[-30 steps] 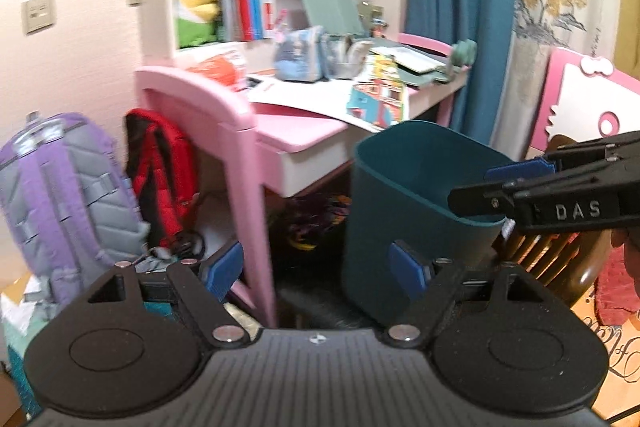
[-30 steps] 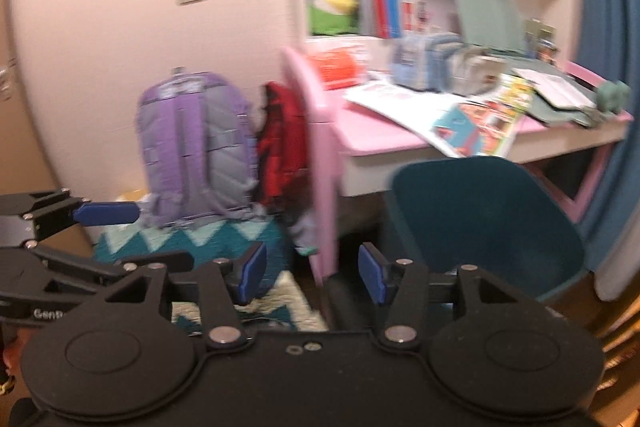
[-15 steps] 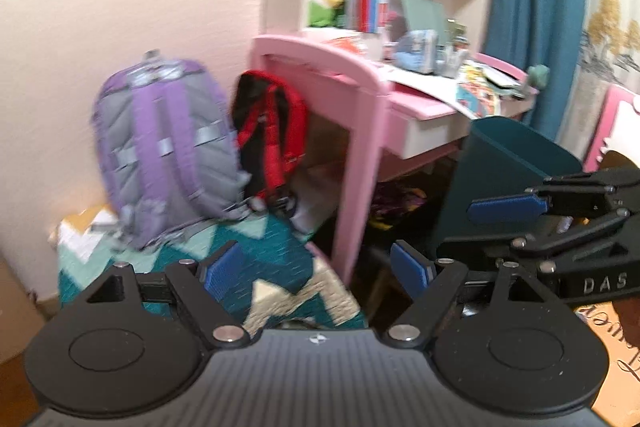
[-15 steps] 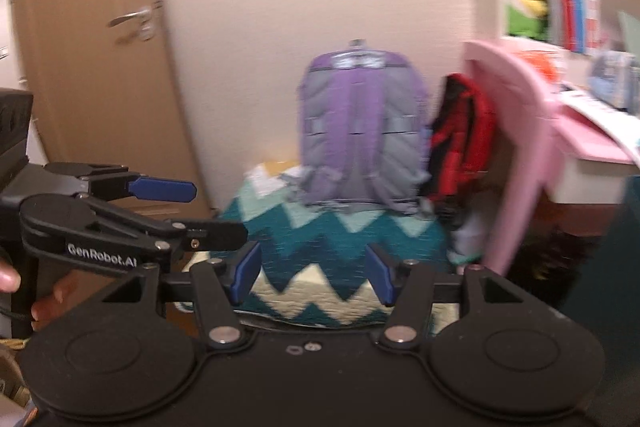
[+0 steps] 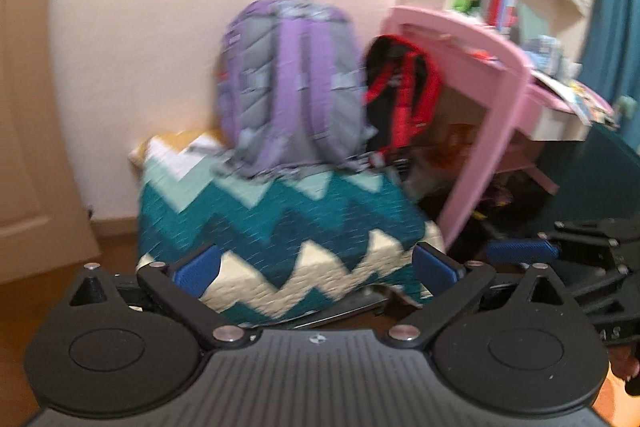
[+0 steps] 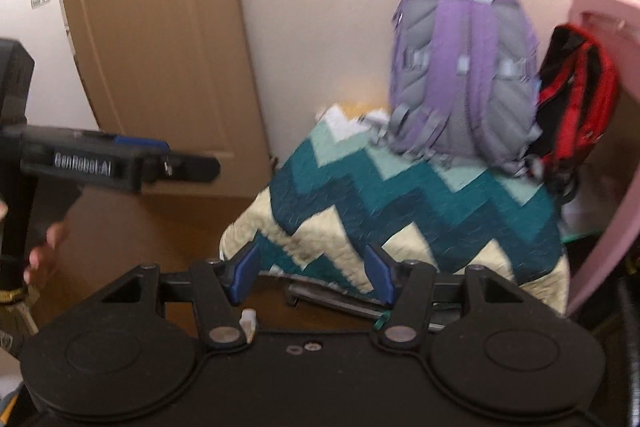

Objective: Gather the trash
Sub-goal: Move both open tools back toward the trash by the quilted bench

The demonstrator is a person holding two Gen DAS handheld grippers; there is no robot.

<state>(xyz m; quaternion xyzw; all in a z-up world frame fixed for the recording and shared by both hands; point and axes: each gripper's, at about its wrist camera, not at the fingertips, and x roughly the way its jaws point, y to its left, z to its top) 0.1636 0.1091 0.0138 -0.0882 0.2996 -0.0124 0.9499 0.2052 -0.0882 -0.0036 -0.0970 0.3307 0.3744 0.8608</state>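
The left gripper is spreading its jaws with nothing between them, facing the zigzag quilt under a purple backpack; the right gripper is standing released and empty; a small white scrap is lying on the floor just before it; the teal bin is sitting beside the pink desk

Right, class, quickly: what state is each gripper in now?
Left gripper: jaws opening, nothing between them.
Right gripper: open, holding nothing.

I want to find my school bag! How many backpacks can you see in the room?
2. A purple and grey backpack stands on the zigzag blanket against the wall. A red and black backpack hangs right beside it, by the pink desk. More could be hidden elsewhere.
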